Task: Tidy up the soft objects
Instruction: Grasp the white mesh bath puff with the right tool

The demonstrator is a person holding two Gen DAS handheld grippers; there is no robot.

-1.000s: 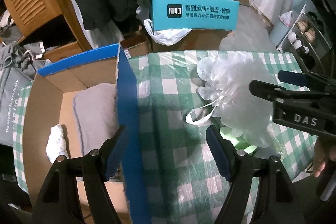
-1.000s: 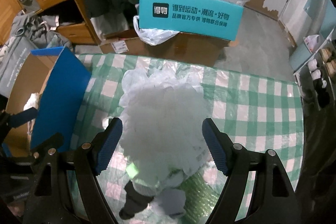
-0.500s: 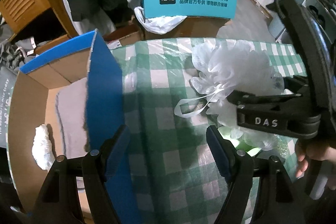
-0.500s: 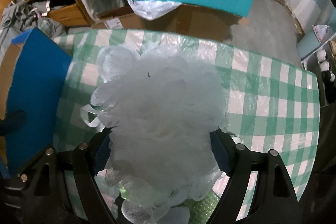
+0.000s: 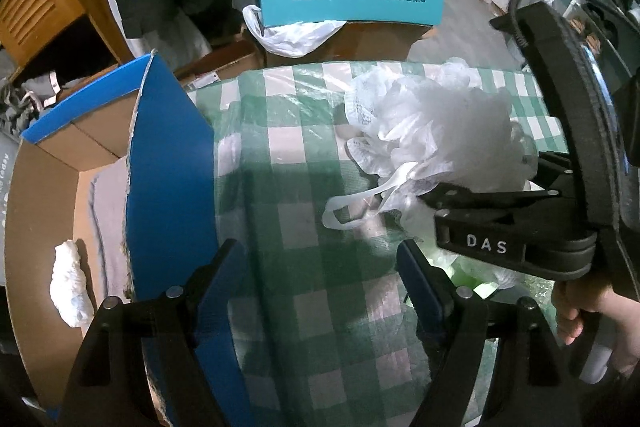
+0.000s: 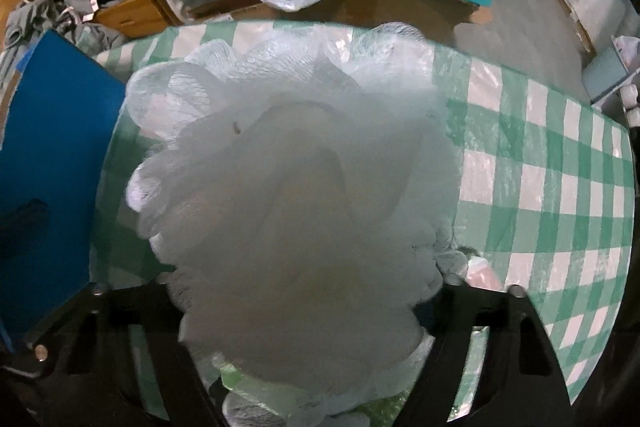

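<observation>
Two claws: right claw (image 6: pixel 308 307) closing round mesh pouf (image 6: pixel 296 187), left claw (image 5: pixel 320 283) apart.

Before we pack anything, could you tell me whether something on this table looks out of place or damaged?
The cardboard box has a ragged, torn edge on its blue flap. Otherwise nothing stands out.

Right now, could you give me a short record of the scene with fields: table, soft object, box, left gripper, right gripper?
table: green-and-white checked cloth
soft object: white mesh sponge on the cloth, ribbon loop toward the box
box: open cardboard box with blue flaps, a grey cloth and a white roll inside
left gripper: open, nothing between the fingers
right gripper: fingers have just been closing around the sponge
</observation>
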